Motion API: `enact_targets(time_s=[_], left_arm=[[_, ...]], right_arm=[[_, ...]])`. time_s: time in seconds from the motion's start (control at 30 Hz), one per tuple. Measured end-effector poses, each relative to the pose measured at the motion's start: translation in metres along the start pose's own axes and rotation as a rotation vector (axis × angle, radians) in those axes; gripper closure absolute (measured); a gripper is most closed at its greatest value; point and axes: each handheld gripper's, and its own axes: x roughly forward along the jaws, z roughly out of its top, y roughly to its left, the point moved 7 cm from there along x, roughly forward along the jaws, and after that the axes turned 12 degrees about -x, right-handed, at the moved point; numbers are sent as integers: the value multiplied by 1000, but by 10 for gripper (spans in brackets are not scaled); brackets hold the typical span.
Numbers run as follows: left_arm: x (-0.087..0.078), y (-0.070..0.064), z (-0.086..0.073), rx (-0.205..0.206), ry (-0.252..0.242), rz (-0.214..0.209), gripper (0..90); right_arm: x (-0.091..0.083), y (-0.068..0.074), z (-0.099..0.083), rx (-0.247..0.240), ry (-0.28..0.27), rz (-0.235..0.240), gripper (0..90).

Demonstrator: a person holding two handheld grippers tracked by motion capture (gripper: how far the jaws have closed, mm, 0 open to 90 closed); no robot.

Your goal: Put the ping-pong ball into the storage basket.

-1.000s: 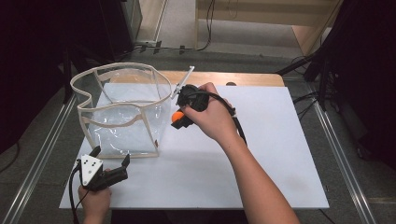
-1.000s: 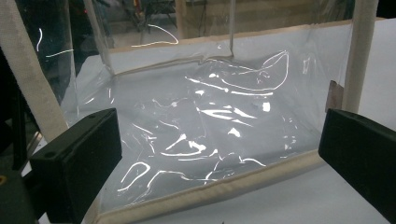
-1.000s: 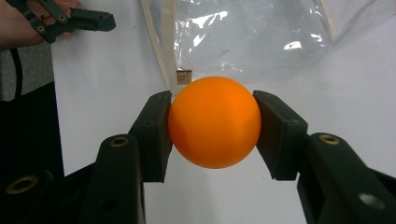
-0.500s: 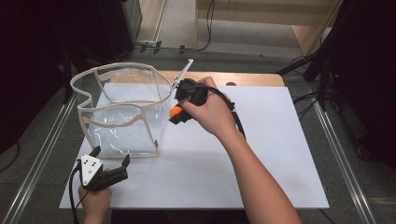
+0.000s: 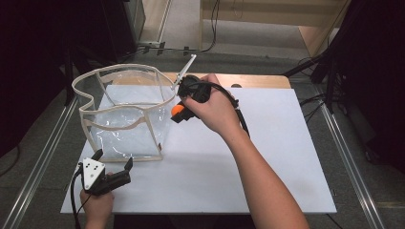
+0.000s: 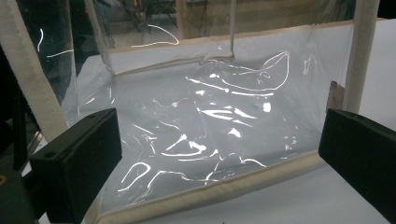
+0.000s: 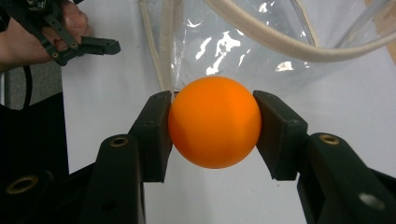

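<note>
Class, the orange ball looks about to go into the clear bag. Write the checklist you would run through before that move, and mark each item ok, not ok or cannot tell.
1. Orange ball clamped between both jaws of the right gripper: ok.
2. Clear bag standing upright on the white table top, mouth open: ok.
3. Ball above the mouth: not ok; it is beside the bag's right wall, outside the rim.
4. Bag inside free of objects: ok, as seen through the wall.
5. Left gripper open, off the bag: ok.
6. Bag steady enough unheld: cannot tell.
</note>
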Motion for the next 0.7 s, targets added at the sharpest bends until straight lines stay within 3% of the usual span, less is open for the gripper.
enact_targets(time_s=[0.7], left_arm=[[0, 0, 0, -4, -2, -1, 0]], right_arm=[[-7, -8, 15, -12, -12, -3, 478]])
